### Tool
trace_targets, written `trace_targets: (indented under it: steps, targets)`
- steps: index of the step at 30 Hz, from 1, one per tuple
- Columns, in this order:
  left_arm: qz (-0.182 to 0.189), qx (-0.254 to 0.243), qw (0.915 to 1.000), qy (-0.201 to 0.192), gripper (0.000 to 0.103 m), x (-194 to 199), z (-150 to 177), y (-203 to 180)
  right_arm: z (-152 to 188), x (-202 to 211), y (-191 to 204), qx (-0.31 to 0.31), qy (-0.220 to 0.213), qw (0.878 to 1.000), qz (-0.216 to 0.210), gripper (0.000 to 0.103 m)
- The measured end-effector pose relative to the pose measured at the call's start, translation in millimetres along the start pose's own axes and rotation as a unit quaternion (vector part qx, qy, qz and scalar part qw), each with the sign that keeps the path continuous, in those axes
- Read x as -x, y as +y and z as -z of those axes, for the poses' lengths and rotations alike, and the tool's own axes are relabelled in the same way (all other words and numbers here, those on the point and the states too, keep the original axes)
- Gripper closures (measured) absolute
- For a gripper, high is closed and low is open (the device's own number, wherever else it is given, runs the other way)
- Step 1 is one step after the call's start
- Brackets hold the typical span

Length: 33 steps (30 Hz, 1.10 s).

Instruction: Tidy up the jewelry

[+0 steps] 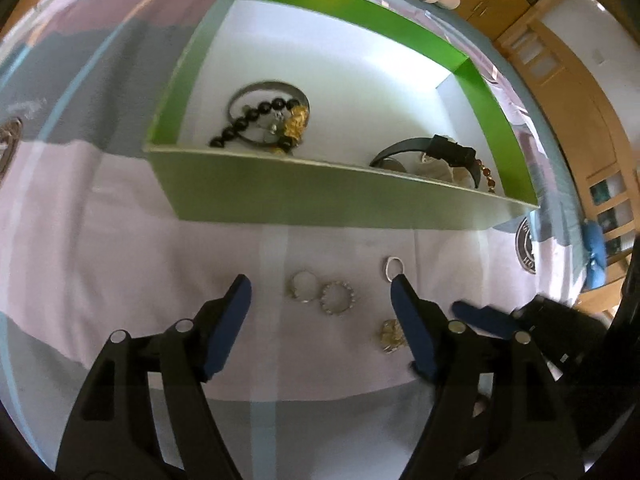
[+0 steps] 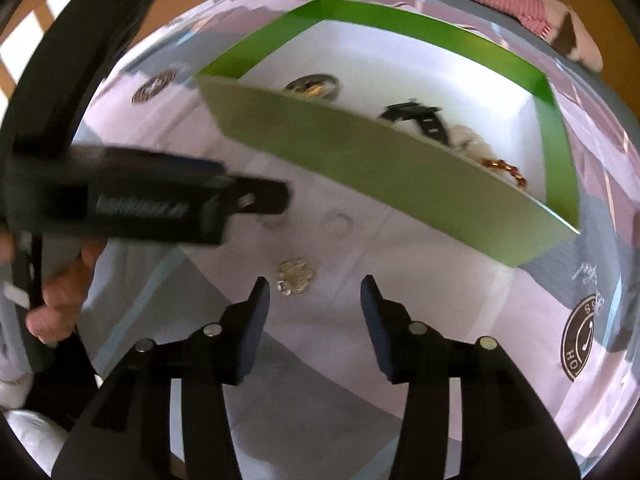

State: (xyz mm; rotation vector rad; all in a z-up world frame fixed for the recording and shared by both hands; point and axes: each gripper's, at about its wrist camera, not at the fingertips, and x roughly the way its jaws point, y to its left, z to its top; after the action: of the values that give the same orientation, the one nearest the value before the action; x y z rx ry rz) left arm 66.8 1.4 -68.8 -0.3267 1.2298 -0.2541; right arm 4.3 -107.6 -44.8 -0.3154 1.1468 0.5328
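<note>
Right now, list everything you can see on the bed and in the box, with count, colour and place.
box: one, green with white floor, on the bedspread
black bead bracelet with gold charm: one, inside the box, left part, over a grey metal bangle
watch: one, black, inside the box, right part
amber bead string: one, brown-orange, box's right corner
rings: three, silvery, on the bedspread in front of the box
gold cluster piece: one, on the bedspread, nearest the grippers
bedspread: one, pink, grey and blue
left gripper: jaws open above the rings
right gripper: jaws open, empty
hand: one, holding the left gripper
</note>
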Motion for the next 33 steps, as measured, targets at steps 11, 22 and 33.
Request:
trace_targets:
  steps: [11,22,33]
  targets:
    - [-0.073,-0.027,0.9969,-0.003,0.081,-6,4,0,-7,-19,11,0.011,-0.003,1.000,0.015,0.080]
    - [-0.066,0.007,0.9978,0.001,0.098,22,6,30,-3,-11,-10,-0.013,0.005,1.000,0.024,0.082]
    - [-0.039,0.029,0.9988,-0.007,0.082,35,9,41,-6,-7,-17,-0.035,-0.003,0.999,0.017,0.081]
